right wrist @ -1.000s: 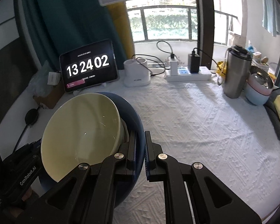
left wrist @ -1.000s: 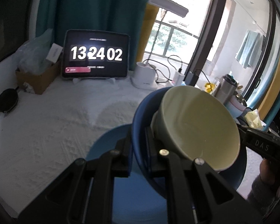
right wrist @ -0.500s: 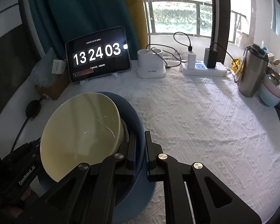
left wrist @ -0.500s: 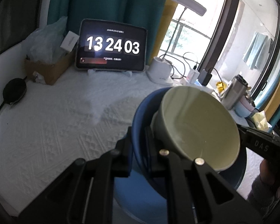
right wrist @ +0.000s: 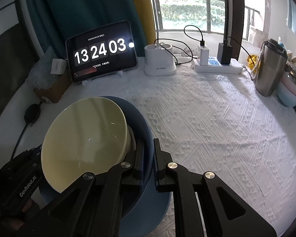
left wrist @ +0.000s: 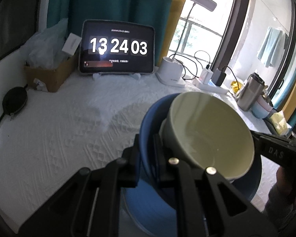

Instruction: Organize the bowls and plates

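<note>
Blue glazed ceramic, the deep bowl (left wrist: 148, 122) is pinched at its rim from two sides: the left gripper (left wrist: 146, 158) clamps one edge and the right gripper (right wrist: 149, 156) clamps the opposite edge, each with one finger inside and one outside the wall. A cream-coloured bowl with a grey outside (left wrist: 209, 130) lies tilted inside the blue one. Beneath them a flat blue plate (right wrist: 154, 213) rests on the counter's white textured cloth (right wrist: 217, 134); whether the bowl touches it is unclear. At the back stand a tablet clock (right wrist: 100, 53), a white lamp base (right wrist: 159, 63) and a steel tumbler (right wrist: 269, 69).
</note>
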Tool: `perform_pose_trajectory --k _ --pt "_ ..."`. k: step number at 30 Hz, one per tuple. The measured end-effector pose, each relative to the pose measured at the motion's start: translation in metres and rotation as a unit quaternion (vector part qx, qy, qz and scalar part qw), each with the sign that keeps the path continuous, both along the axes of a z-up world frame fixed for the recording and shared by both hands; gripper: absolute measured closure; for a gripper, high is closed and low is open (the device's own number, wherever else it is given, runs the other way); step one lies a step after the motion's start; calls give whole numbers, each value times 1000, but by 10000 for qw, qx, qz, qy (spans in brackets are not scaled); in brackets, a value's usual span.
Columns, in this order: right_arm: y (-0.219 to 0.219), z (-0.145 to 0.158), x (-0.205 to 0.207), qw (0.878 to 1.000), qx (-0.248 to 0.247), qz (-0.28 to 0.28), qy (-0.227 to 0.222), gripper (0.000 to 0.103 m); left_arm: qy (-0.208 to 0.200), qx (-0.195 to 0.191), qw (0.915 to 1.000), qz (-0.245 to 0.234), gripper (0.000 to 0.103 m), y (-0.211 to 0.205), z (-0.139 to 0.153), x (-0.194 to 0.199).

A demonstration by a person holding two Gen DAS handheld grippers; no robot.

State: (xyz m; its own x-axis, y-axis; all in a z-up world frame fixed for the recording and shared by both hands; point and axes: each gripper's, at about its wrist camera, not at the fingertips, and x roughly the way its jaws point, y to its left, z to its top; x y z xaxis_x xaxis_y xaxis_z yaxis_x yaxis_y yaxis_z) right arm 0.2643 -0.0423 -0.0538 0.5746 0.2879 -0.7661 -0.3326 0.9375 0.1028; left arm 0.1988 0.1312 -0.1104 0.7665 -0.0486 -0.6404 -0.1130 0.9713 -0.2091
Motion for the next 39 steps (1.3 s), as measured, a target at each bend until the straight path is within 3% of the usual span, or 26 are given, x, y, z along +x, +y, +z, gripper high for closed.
perform_pose_trajectory --k 6,22,29,32,36,39 --pt "-4 -3 -1 10000 83 -38 29 92 -116 252 9996 35 93 -5 1 -2" --pt "-5 -3 -5 9998 63 -96 -134 92 -166 497 9986 -1 88 -7 2 -2" --pt "-4 -2 -11 9984 -349 -52 -431 77 -198 543 9982 173 87 -5 8 -7" --pt "-5 -2 -13 9978 -432 -83 -494 72 -193 505 9983 220 83 -2 7 -9" --pt "-7 -2 -16 9975 -457 -127 -532 68 -176 499 9979 386 66 2 6 -12" --pt "-11 -2 -17 9977 -411 -198 -499 60 -179 434 9979 450 59 5 7 -16"
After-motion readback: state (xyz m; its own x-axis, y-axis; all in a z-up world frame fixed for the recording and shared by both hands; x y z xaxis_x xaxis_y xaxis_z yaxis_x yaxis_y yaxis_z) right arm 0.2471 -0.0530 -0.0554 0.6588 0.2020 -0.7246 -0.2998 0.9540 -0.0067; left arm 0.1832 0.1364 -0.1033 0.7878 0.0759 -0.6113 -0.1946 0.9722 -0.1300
